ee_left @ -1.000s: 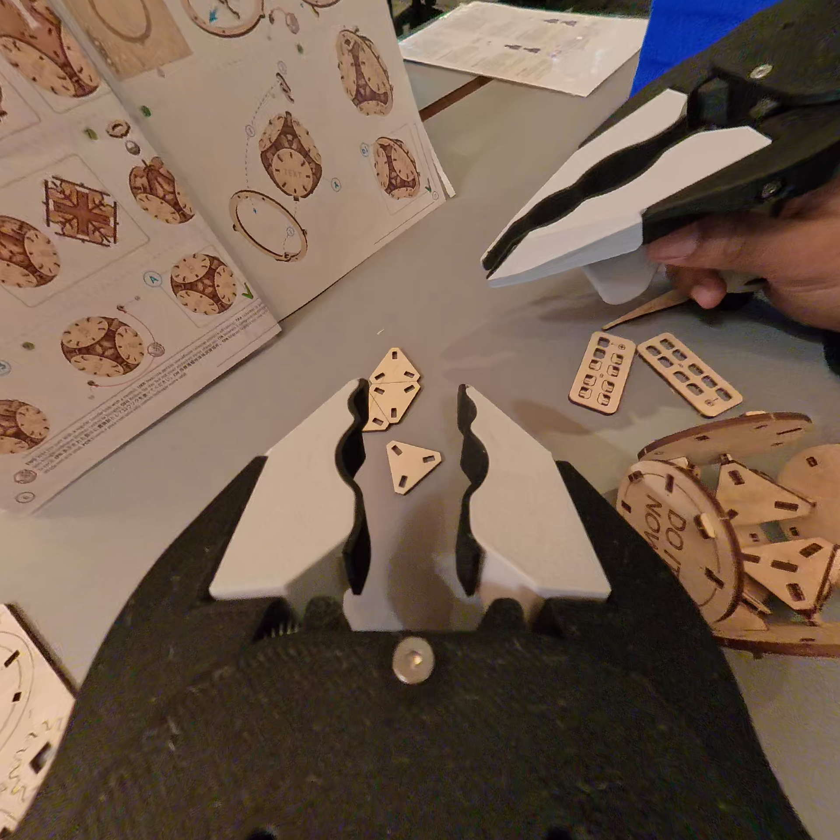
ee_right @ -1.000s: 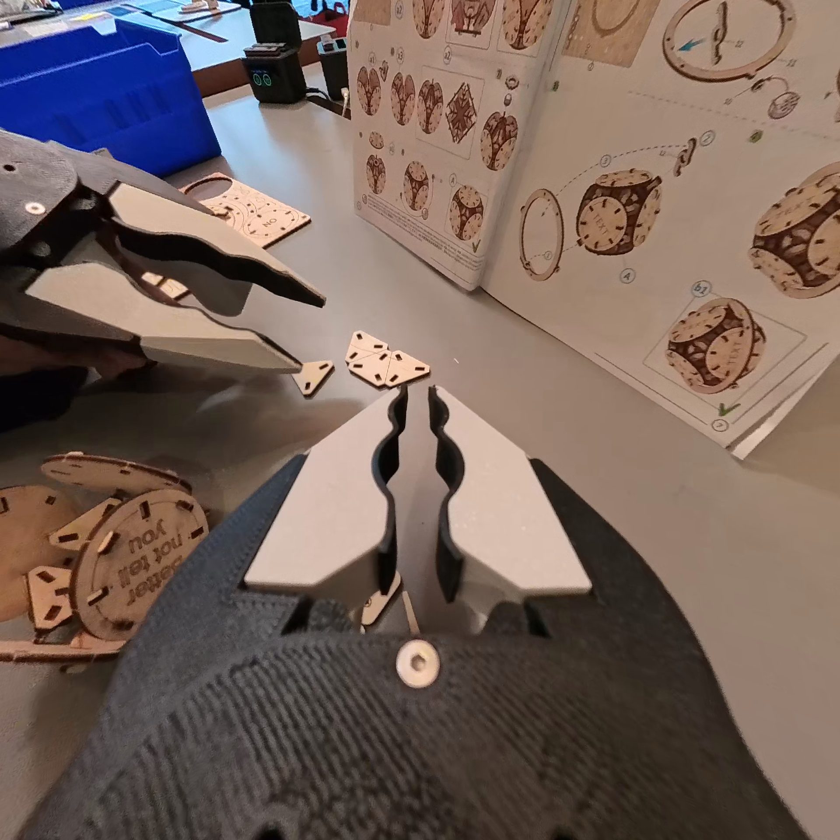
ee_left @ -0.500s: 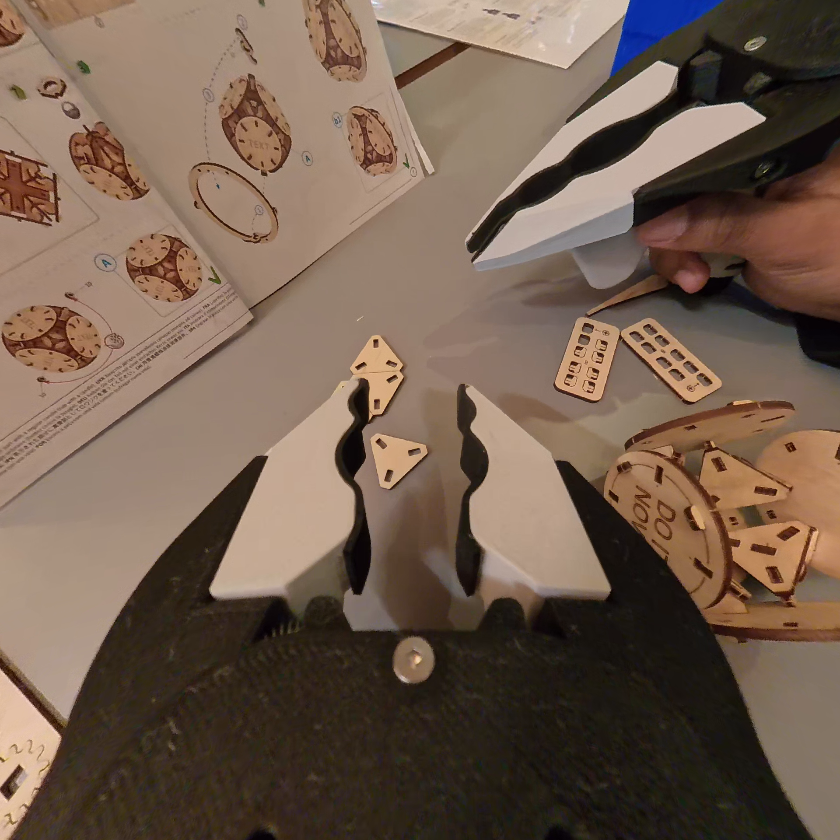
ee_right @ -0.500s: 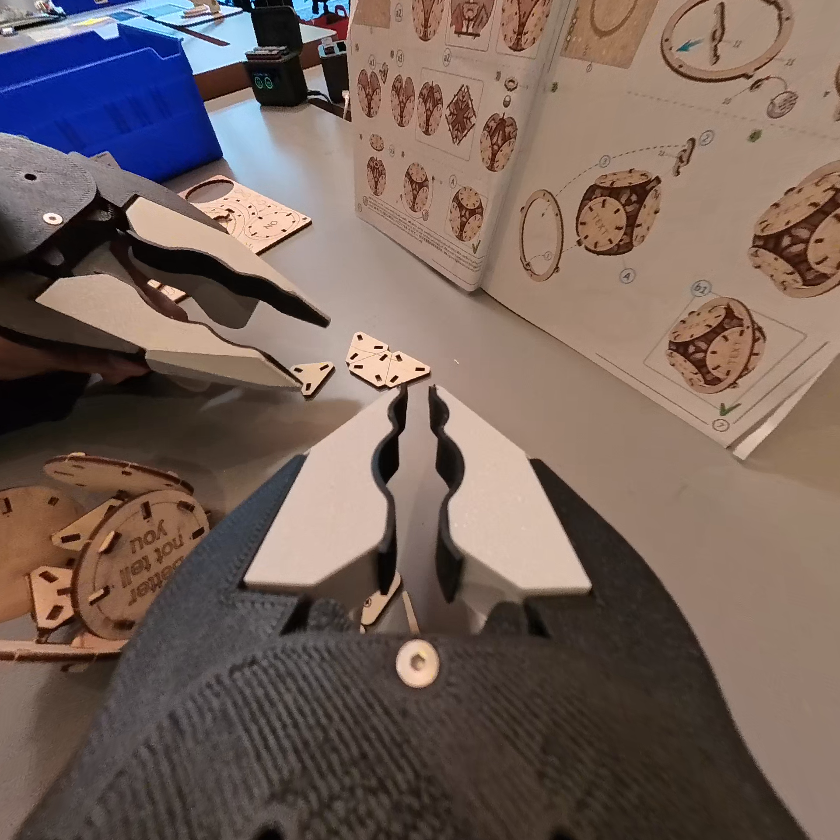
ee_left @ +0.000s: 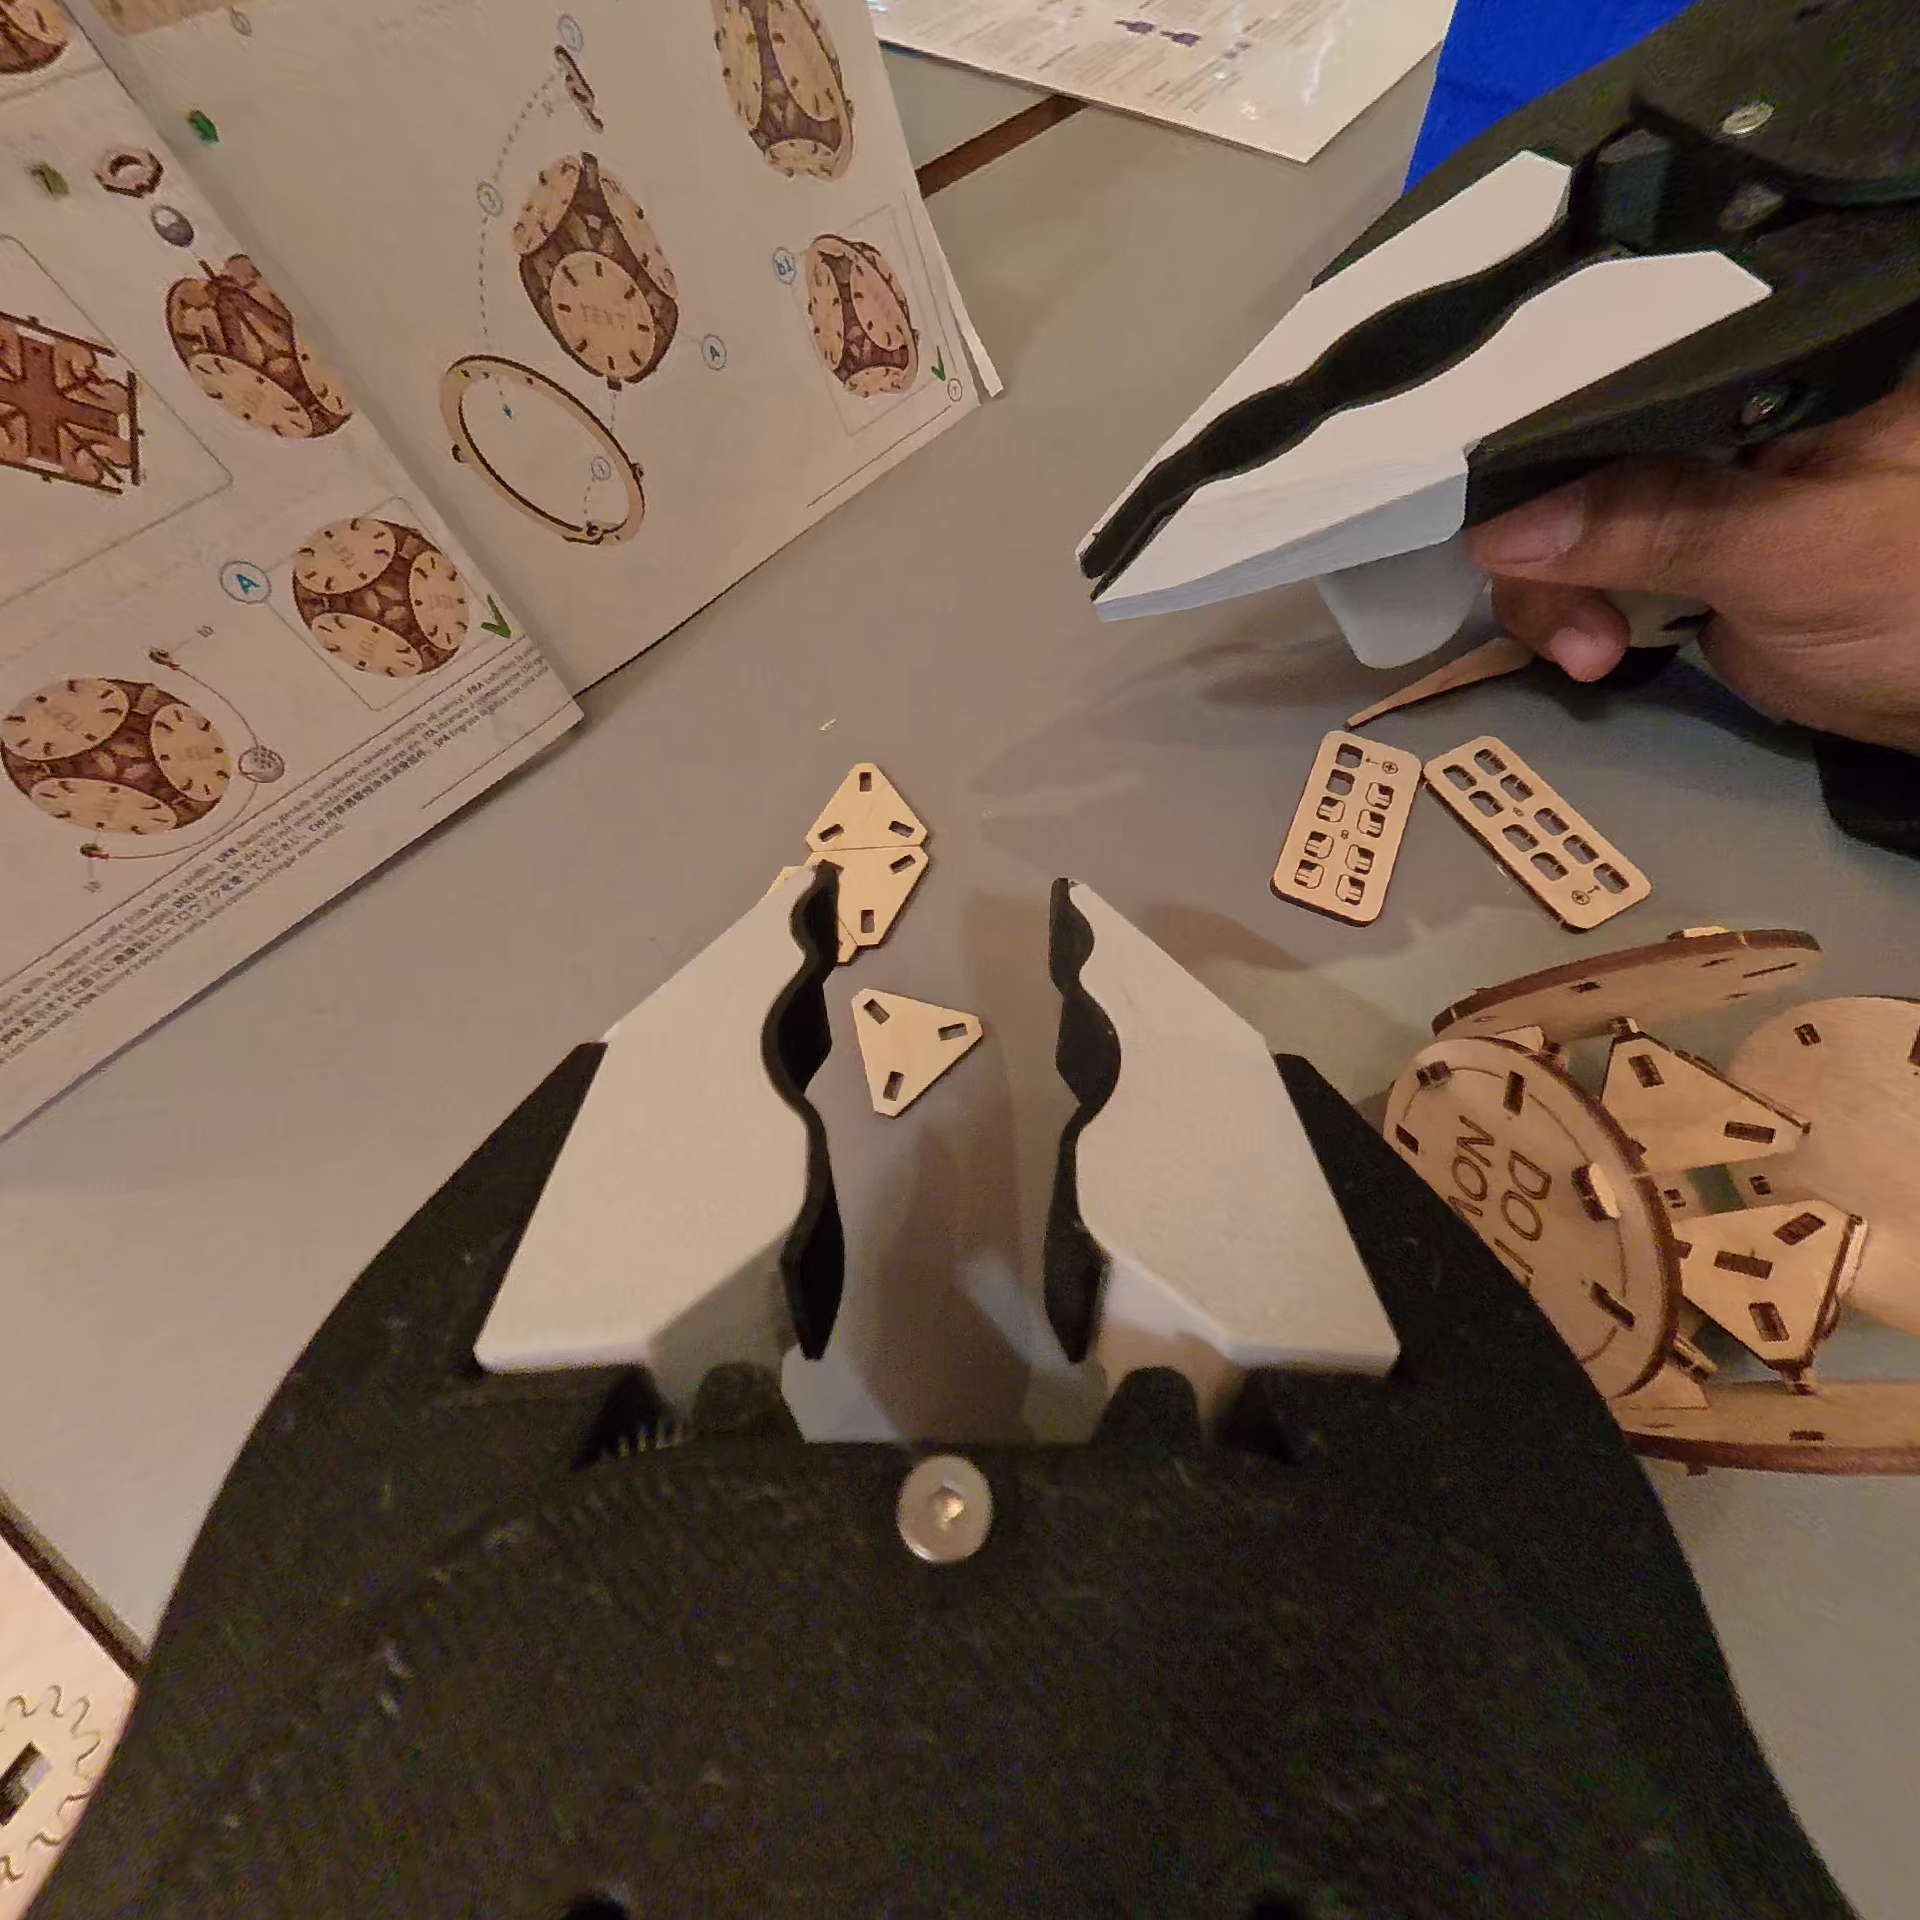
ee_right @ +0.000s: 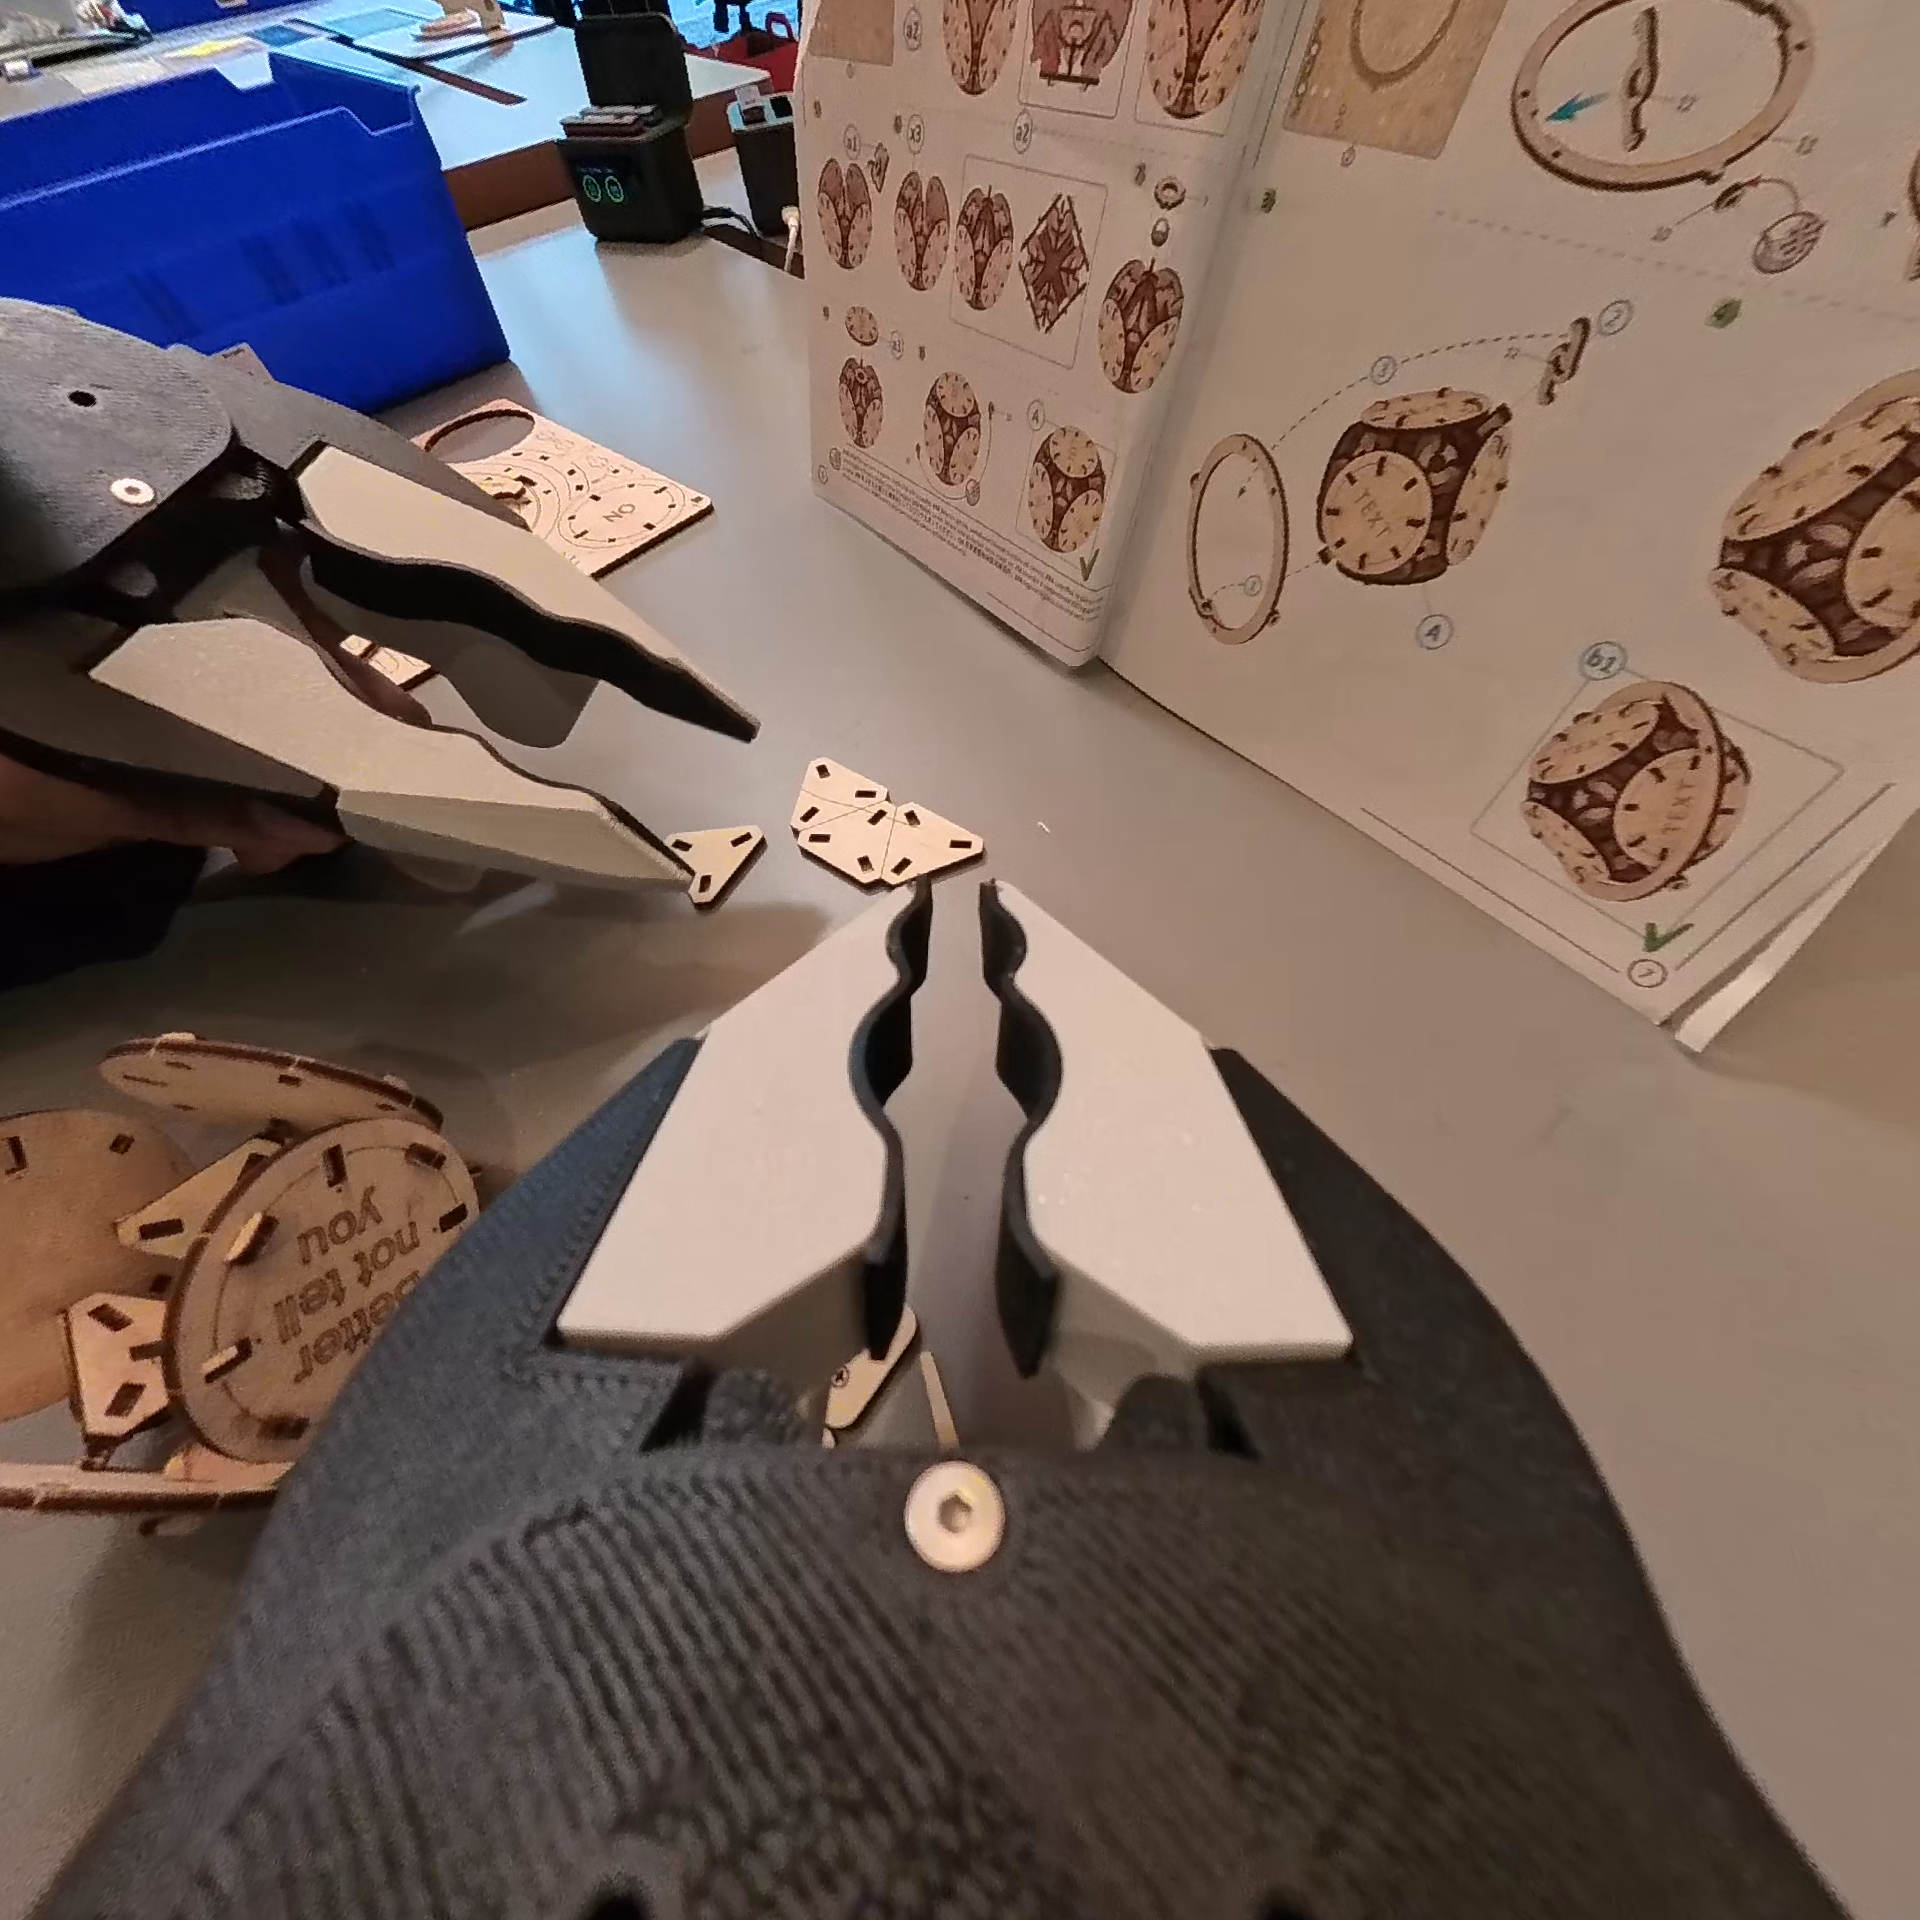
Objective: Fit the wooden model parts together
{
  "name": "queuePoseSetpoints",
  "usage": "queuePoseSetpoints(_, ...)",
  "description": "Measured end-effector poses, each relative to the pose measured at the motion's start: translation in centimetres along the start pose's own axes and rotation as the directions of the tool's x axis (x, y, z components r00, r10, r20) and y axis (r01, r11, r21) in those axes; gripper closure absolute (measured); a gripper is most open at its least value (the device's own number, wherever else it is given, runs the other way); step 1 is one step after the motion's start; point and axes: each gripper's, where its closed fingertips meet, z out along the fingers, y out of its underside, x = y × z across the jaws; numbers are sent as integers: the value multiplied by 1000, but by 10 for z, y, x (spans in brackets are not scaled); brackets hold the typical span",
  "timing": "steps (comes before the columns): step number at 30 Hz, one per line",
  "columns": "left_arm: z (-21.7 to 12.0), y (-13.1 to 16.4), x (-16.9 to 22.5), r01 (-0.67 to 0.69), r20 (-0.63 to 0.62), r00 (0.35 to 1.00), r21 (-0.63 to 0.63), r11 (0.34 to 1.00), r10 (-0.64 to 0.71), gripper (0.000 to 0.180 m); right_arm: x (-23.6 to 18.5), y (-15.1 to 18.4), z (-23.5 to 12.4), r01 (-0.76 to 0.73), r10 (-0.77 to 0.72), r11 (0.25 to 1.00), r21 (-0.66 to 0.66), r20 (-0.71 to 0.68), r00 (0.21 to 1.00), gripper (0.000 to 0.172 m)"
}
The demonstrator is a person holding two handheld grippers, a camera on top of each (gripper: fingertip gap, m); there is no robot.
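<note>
Left wrist view: we are holding the left tool (ee_left: 940, 904) wide open and empty over a small wooden triangle (ee_left: 912, 1047), which is lying flat on the table (ee_left: 1039, 436) between the pads, untouched. It looks light, thin, stiff and maybe fragile; its edges seem best for gripping. Our right tool (ee_right: 954, 896) is nearly closed, holding nothing.

Two wrist cameras, low over the table (ee_left: 1039, 312), facing each other, sharing wooden triangles (ee_left: 868, 862).
</note>
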Motion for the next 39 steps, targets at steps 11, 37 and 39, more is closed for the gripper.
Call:
queuePoseSetpoints(11, 0, 1, -4, 41, 7, 999, -4, 999, -41, 136, -1, 1, 1, 5, -5, 1000, -7, -1, 1000, 164)
queuePoseSetpoints(37, -36, -76, -131, 345, -35, 933, 365, 864, -358, 110, 0, 1, 0, -4, 4, 1000, -7, 2, 1000, 163)
queuePoseSetpoints(39, -43, -74, -151, 278, 108, 931, 408, 870, -348, 107, 0, 1, 0, -5, 5, 1000, -8, 3, 1000, 163)
